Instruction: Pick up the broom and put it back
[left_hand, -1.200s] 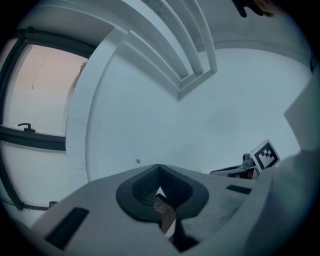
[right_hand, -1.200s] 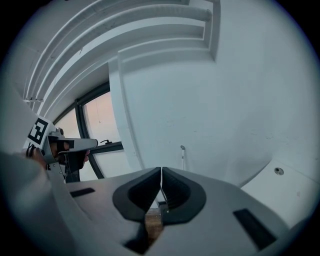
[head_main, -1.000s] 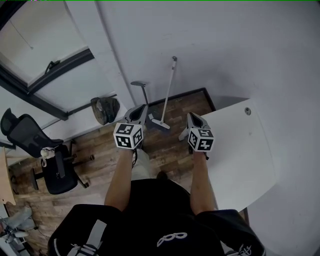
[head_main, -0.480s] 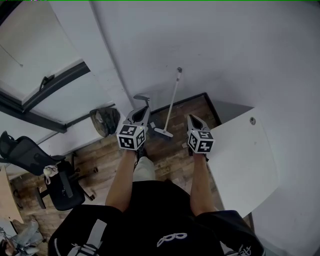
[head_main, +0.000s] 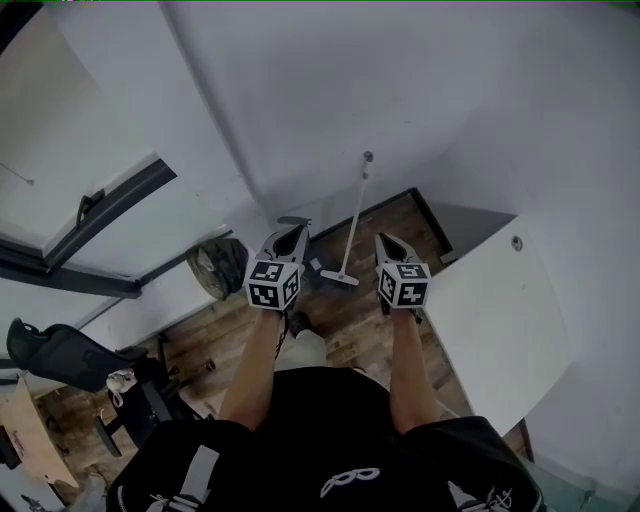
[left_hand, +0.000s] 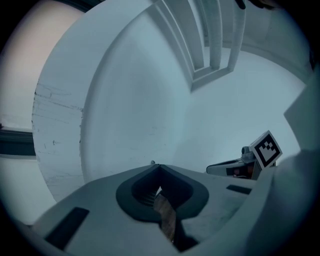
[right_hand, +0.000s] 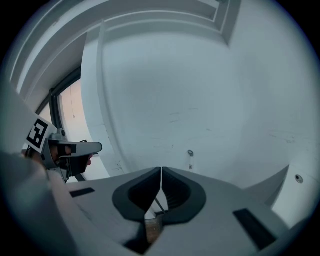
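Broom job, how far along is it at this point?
Nothing looks done: the long pale-handled broom leans on the white wall, head on the wooden floor, untouched. In hand: the left tongs and right tongs are both shut and empty, held short of it. Left: reach it, grip the handle, lift it and put it back.

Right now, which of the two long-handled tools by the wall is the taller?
The pale broom: its handle reaches well up the wall. The dark-handled tool left of it ends far lower.
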